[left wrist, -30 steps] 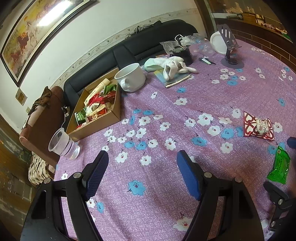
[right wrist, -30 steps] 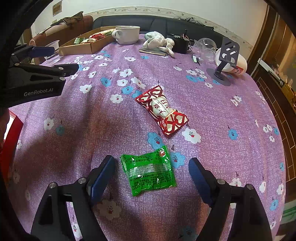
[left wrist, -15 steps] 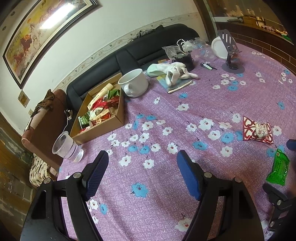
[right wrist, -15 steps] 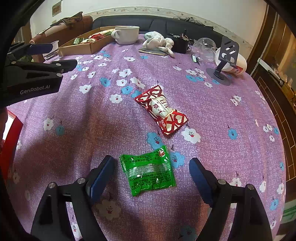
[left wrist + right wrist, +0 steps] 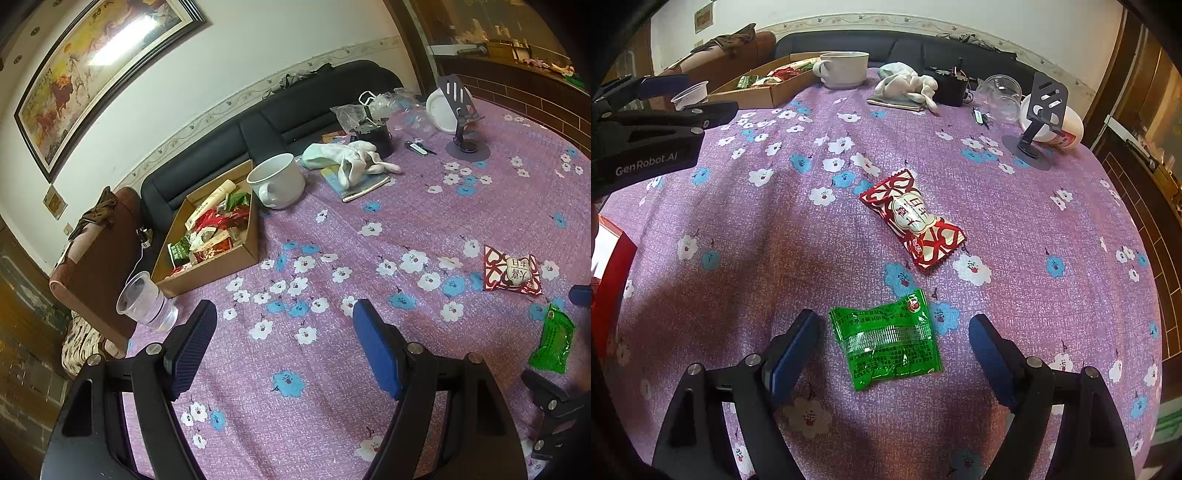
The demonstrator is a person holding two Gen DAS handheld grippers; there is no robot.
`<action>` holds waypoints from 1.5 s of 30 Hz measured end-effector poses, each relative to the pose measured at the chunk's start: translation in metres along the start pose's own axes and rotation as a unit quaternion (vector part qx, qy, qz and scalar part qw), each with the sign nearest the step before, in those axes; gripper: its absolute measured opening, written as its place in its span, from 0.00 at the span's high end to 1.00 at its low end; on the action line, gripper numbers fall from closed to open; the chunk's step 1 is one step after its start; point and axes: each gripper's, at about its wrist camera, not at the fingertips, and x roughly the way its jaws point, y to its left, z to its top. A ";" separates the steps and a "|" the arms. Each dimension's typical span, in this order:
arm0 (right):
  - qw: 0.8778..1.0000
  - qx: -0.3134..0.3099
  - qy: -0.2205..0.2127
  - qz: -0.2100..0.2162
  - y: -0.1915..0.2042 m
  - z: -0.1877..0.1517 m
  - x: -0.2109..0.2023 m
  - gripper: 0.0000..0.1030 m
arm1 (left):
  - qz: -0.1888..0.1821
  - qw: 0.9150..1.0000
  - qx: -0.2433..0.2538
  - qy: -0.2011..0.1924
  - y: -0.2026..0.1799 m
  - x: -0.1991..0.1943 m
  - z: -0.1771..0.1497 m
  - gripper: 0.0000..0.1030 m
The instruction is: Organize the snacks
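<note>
Landmark: box, open cardboard, far left on the floral cloth, snack packets piled inside. Clear cup just left-front of box, white mug touching its right end, gloves on a booklet further right, then black pot, phone stand. Path from packets to box is bare cloth.

Green packet: well right and front of box, flat, shiny, clear band across the middle, long axis roughly across the jaws, slightly tilted. Red packet: just beyond green, red-white pattern, white label, long axis diagonal, far-left to near-right.

Left gripper: jaws apart, empty, over bare cloth. Right gripper: jaws apart, straddling green packet, pads not touching.
</note>
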 end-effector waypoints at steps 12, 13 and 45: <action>1.000 0.000 0.000 0.000 0.001 -0.001 0.000 0.17 | -0.001 1.000 0.000 0.000 -0.001 0.000 0.000 0.26; 1.000 0.000 0.000 0.000 0.001 -0.001 0.000 0.17 | -0.004 1.000 0.000 0.002 -0.001 0.000 0.000 0.26; 0.997 0.006 -0.004 0.072 -0.045 -0.017 -0.006 0.54 | -0.263 0.954 0.143 -0.005 -0.114 0.015 0.039 0.26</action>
